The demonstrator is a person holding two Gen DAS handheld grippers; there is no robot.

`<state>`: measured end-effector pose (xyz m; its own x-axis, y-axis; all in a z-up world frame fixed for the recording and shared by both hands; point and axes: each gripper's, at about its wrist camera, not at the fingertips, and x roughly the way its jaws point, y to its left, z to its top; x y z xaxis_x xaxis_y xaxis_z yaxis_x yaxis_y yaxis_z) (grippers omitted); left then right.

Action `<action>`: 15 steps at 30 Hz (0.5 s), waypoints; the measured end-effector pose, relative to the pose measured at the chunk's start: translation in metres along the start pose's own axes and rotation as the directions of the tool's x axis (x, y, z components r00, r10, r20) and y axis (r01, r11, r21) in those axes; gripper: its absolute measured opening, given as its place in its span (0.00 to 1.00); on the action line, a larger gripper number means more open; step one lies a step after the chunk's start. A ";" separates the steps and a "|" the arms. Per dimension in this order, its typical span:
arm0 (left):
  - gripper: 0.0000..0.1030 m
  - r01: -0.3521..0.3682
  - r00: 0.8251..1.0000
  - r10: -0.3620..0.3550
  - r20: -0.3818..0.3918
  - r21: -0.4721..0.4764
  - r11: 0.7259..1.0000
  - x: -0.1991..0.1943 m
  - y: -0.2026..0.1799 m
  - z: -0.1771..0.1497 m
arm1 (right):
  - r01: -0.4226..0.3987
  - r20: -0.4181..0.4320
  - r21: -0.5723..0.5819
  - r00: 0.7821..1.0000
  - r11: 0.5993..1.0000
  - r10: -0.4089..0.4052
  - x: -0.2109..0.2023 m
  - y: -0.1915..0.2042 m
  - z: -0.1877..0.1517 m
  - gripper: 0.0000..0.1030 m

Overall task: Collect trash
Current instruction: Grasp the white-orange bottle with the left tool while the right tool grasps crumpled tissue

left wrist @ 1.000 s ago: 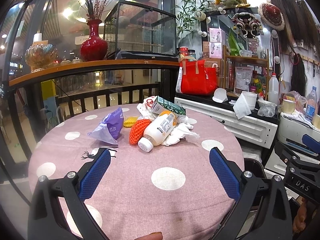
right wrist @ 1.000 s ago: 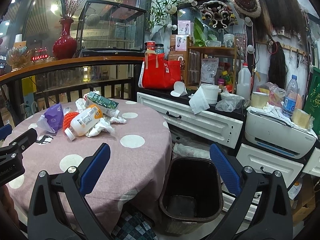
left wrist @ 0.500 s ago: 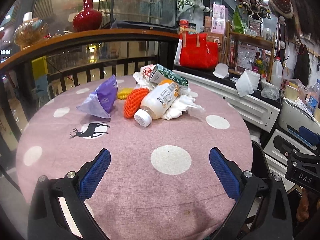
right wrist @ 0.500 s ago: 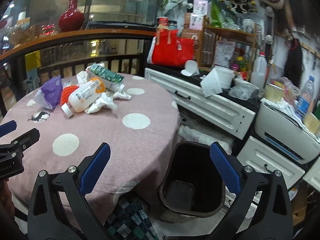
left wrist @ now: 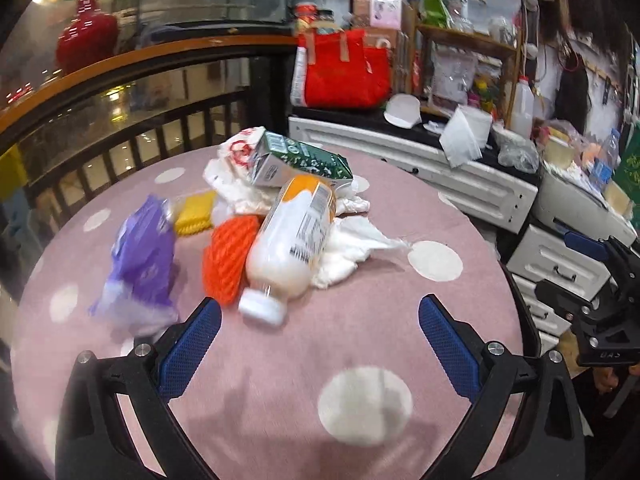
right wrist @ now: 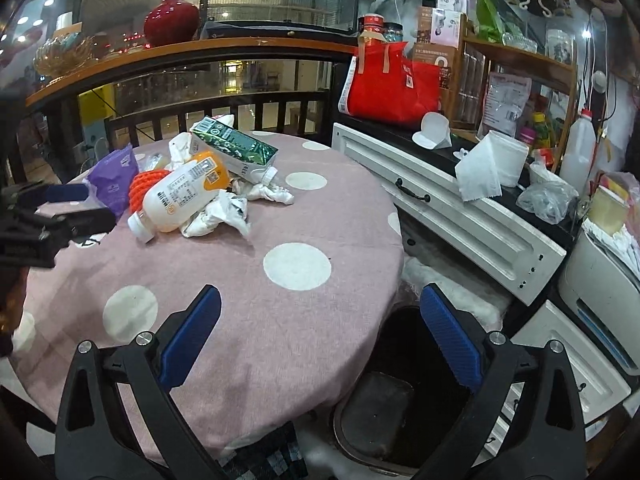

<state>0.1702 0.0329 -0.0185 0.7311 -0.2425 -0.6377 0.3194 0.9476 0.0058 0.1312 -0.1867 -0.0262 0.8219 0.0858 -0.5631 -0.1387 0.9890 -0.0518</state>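
Pink cloth with white dots covers the round table [left wrist: 400,320]. A pile of trash sits on it: a white bottle [left wrist: 292,240] lying on its side, an orange net ball [left wrist: 226,260] touching it, a purple bag [left wrist: 144,256], a green carton [left wrist: 300,162] and crumpled white paper [left wrist: 348,248]. The left gripper [left wrist: 320,344] is wide open and holds nothing, just in front of the bottle cap. The right gripper [right wrist: 320,340] is wide open too, empty, above the table edge and the dark bin [right wrist: 400,396] beside the table.

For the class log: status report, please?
Left gripper open, nearing bottle. Right gripper open, empty. Trash pile on table; bin clear.
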 end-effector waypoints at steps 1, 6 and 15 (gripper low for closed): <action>0.90 0.007 1.000 -0.007 -0.029 0.017 1.000 0.011 0.003 0.009 | -0.002 -0.005 0.005 1.000 1.000 0.002 0.003 -0.003 0.001 0.95; 0.78 0.059 0.988 -0.053 -0.145 0.036 0.998 0.059 0.012 0.036 | 0.016 -0.016 0.001 1.000 1.000 -0.016 0.012 -0.011 0.002 0.95; 0.76 0.012 0.975 0.009 -0.223 0.095 0.995 0.102 0.018 0.047 | 0.002 -0.043 0.018 0.999 1.000 -0.001 0.019 -0.018 -0.005 0.95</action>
<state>0.2787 0.0150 -0.0469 0.5811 -0.1813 -0.7934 0.3840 0.9206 0.0709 0.1463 -0.2036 -0.0401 0.7977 0.0793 -0.5978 -0.1269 0.9912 -0.0378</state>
